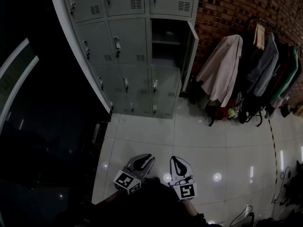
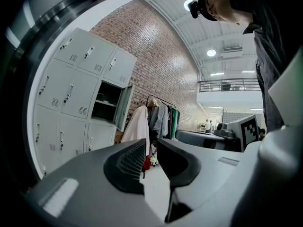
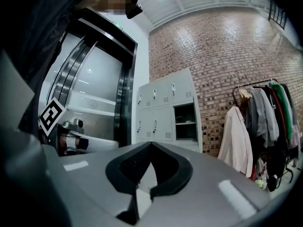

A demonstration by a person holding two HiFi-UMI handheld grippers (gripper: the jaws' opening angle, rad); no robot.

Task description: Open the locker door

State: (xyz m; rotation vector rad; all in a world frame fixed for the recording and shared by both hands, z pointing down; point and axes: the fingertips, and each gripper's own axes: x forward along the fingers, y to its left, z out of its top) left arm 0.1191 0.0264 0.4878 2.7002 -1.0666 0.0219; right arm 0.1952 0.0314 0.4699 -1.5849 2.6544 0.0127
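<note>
Your left gripper [image 1: 150, 158] sits low at 6 o'clock in the head view. Its tips point up toward 1 o'clock, and its marker cube [image 1: 127, 181] is close to your body. In its own view the two tips stand a sliver apart, loose, with nothing between them. Only floor and far-off clothing show through the slit.

Your right gripper [image 1: 174, 160] is just beside it on the 3 o'clock side, near but not touching, tips toward 12 o'clock. It is clenched, tips pressed together on nothing at all.

Both tools hover over the pale tiled floor [image 1: 199, 141], well apart from the grey locker bank [image 1: 128, 41] at 12 o'clock. One compartment [image 1: 164, 44] in the bank's right-hand column gapes dark, with a shelf across its inside. Its locker door [image 1: 190, 51] is swung out toward 3 o'clock and hangs off the bank's right edge. The other doors you can see lie flush.

At 1 to 2 o'clock a clothes rack [image 1: 265, 56] stands against the brick wall [image 1: 227, 8]. A pale coat [image 1: 220, 70] hangs on the end nearest the lockers. A dark glass-and-metal panel [image 1: 28, 117] fills the 9 o'clock side.
</note>
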